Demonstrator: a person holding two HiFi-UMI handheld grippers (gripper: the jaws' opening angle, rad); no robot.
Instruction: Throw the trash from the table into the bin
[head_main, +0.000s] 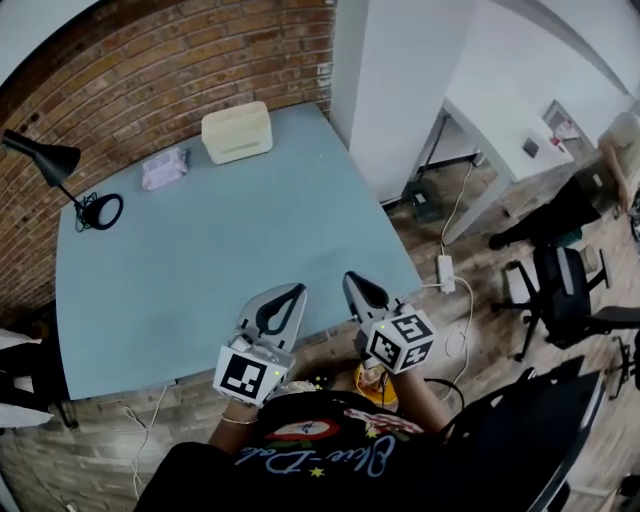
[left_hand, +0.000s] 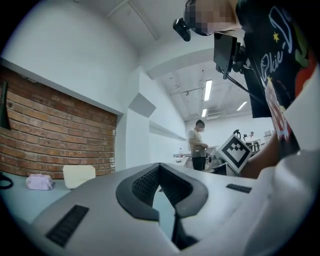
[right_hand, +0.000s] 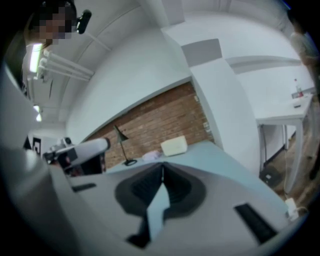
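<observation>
Pale blue-grey rectangular table starts at 6 o'clock in the head view, where both grippers hover side by side over its near edge. The left gripper has its jaws closed tip to tip with nothing between them, and its own view shows only bare table top past the dark pads. The right gripper, just beside it toward 5 o'clock, is likewise closed and empty.

The middle of the table is bare. Far across it, at 11 o'clock, lies the one piece that looks like trash, a small crumpled pale pink plastic packet. A cream rectangular box stands near it at 12 o'clock. A black desk lamp sits at 10 o'clock, by the left edge. A red brick wall rises behind them. At 3 o'clock, well apart from the table, a black office chair stands on the wooden floor.
</observation>
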